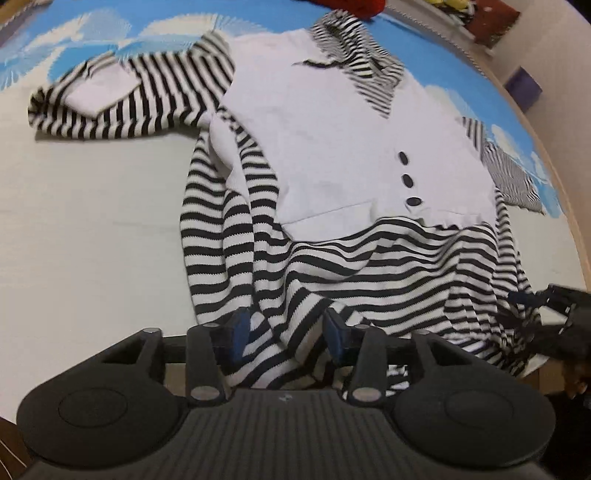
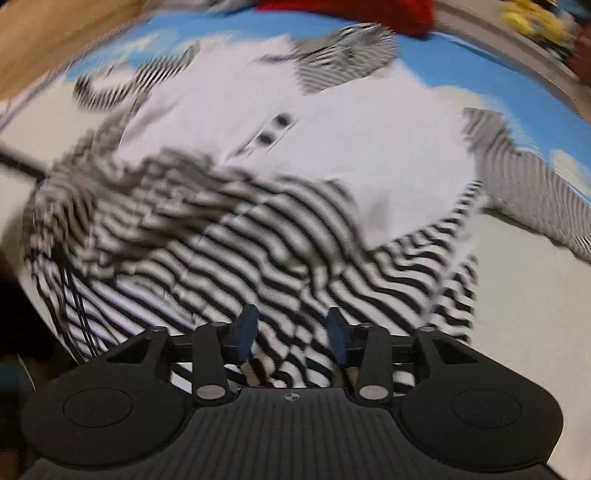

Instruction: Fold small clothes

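My left gripper (image 1: 286,332) stands with its blue-padded fingers (image 1: 239,330) about half apart, tipped steeply down over the hem of the striped dress (image 1: 332,258). Striped cloth lies in the gap between the pads, but I see no pinch on it; the pads stand clear on either side. My right gripper (image 2: 291,332) looks much the same: fingers (image 2: 246,328) partly apart, the striped skirt under and between them, nothing clamped as far as I can tell. That view is badly smeared, so I would not swear to a light touch.

Out from the fingers, the dress lies flat on the pale desk (image 1: 92,229), front up, hem toward me. Its black-and-white skirt is rumpled into waves near the left gripper. Above it sits the white bodice (image 1: 332,140) with three dark buttons (image 1: 407,180) in a row, then the striped collar (image 1: 365,62) at the far end. One striped sleeve (image 1: 110,107) is flung out to the left, its white cuff showing; the other sleeve (image 1: 513,173) lies to the right. A blue cloud-patterned cloth (image 1: 155,29) covers the far part of the desk, with something red (image 1: 351,7) beyond the collar. In the left wrist view the right gripper shows at the skirt's right edge.
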